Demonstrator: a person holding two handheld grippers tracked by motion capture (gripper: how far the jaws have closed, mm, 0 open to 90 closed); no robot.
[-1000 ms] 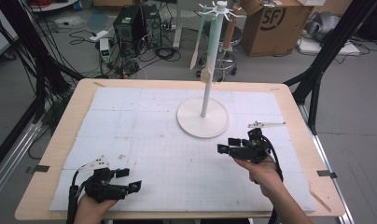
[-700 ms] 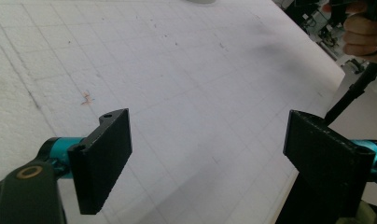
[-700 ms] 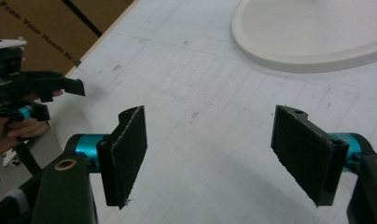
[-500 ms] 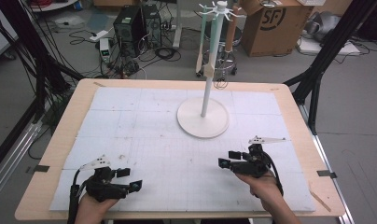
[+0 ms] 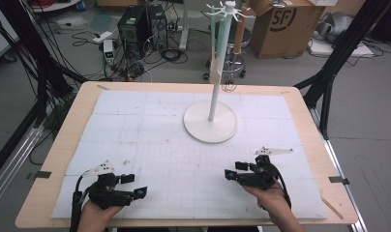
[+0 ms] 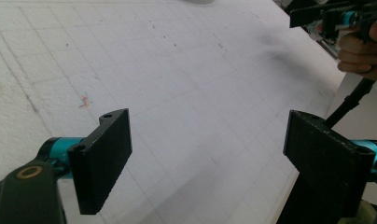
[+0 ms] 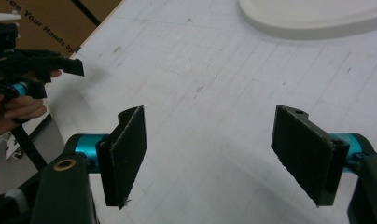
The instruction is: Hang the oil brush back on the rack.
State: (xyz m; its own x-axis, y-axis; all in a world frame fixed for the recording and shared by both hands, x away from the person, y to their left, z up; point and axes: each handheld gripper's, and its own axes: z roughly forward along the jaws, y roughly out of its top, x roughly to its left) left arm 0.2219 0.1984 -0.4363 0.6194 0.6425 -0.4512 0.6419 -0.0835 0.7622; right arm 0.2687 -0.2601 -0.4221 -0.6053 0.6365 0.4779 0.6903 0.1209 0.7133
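**Two Empty Tongs, Pulled Back From the Stand**

Two tongs are in my hands, and both are empty. My left tongs sit low at the near left edge of the surface. In the left gripper view the two black jaws are spread wide, with just the white mat between them. My right tongs sit at the near right. They are let go too. In the right gripper view I see a big gap between the jaws and nothing inside it.

What has changed? A second ago my right tongs were farther out, closer to the tall white stand. Now I have pulled them back toward me. My left tongs have stayed in the same spot the whole time.

The stand is upright in the far middle of the mat, on its round foot. It is well apart from both tongs. The edge of that round foot peeks in at the far right of the right gripper view. The little hooks at the top of the stand look bare, but they are too small to be sure.

I think this means I am resting. Nothing is grabbed. Both tongs wait near me, spread wide.
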